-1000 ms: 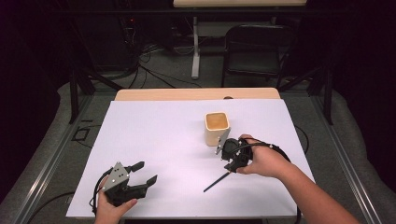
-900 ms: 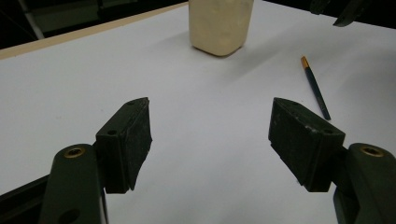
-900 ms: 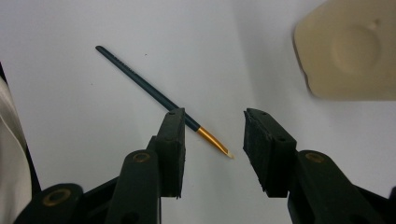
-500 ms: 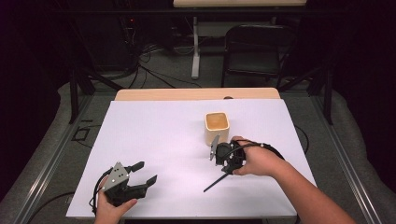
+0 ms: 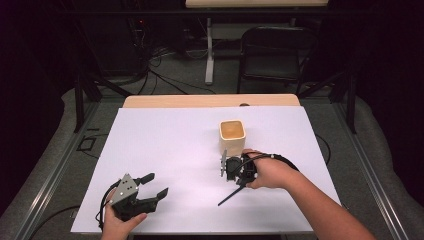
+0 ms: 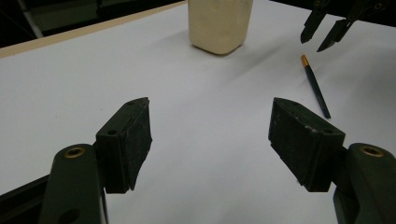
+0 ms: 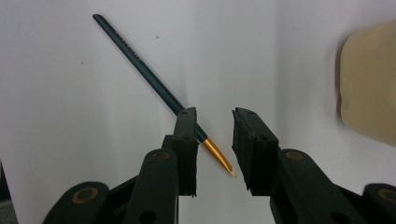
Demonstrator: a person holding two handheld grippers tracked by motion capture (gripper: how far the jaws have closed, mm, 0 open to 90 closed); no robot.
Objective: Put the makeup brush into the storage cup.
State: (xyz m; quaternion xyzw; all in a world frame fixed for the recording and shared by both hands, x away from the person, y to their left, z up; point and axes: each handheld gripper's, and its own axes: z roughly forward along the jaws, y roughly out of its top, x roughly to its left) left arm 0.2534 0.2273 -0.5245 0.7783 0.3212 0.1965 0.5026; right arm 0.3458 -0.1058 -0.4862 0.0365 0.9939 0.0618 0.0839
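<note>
Right tool (image 7: pixel 214 144) lowered over paintbrush (image 7: pixel 154 79), jaws just narrowing, gold ferrule between, unpinched, bristle tip half hidden.

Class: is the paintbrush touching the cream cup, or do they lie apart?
Apart. The left gripper view shows bare white table between the paintbrush and the cream cup.

A thin dark-blue paintbrush (image 7: pixel 154 83) with a gold ferrule and pale tip lay flat on the white counter (image 5: pixel 165 145), aslant, its bristle end toward a cream square cup (image 5: pixel 232 136) standing upright nearby.
</note>
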